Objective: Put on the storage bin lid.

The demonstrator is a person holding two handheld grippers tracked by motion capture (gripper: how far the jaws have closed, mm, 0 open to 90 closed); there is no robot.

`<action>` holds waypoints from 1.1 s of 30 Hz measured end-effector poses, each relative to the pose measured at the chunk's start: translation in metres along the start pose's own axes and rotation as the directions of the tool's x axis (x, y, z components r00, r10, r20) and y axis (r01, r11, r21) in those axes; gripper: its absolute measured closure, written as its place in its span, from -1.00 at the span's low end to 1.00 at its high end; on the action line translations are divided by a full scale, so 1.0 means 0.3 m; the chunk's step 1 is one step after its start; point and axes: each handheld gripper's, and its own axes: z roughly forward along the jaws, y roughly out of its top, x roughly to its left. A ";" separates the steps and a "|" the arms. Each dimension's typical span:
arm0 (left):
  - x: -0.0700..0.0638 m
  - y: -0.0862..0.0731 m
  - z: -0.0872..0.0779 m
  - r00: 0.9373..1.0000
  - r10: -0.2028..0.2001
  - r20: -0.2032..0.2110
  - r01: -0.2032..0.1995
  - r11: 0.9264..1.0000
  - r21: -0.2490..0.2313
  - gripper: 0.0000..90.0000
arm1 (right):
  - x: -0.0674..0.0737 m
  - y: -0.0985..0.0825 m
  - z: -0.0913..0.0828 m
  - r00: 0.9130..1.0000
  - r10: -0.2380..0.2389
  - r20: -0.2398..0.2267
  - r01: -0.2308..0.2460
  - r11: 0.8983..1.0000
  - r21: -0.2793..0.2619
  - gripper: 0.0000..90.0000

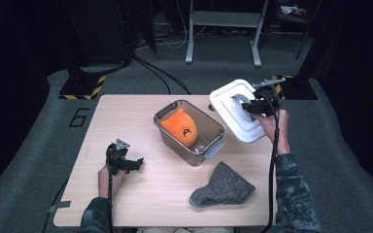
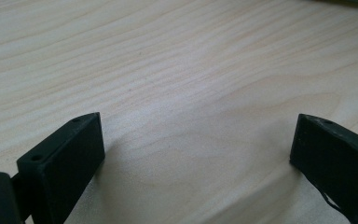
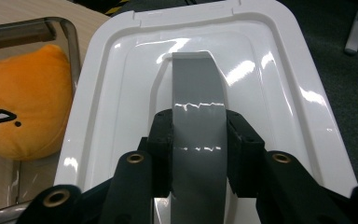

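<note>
A white plastic lid [image 1: 234, 108] with a grey handle [image 3: 199, 126] hangs tilted above the table's right edge. My right gripper [image 1: 253, 106] is shut on that handle, one pad pressed on each side of it [image 3: 199, 140]. A clear plastic box [image 1: 189, 131] with grey end clips stands in the middle of the wooden table [image 1: 141, 194]. Inside it lies an orange plush toy [image 1: 179, 127] with a small black face [image 3: 18, 116]. My left gripper [image 1: 135, 165] rests low at the table's left, jaws wide apart over bare wood [image 2: 196, 140], holding nothing.
A grey knitted cloth [image 1: 223, 186] lies on the table in front of the box. Beyond the table are grey floor, cables, a white stand's legs [image 1: 223, 34] and yellow-black striped bases [image 1: 82, 87].
</note>
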 end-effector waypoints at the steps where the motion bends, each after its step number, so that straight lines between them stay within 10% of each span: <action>1: 0.000 0.000 0.000 1.000 0.000 0.000 0.000 1.000 0.000 -0.95 | 0.007 0.004 -0.003 1.000 -0.002 0.000 0.002 1.000 -0.001 0.47; 33: 0.003 0.001 -0.002 1.000 0.013 0.002 -0.013 1.000 0.010 -0.95 | 0.225 0.084 0.058 0.975 -0.091 -0.203 0.094 0.996 0.008 0.47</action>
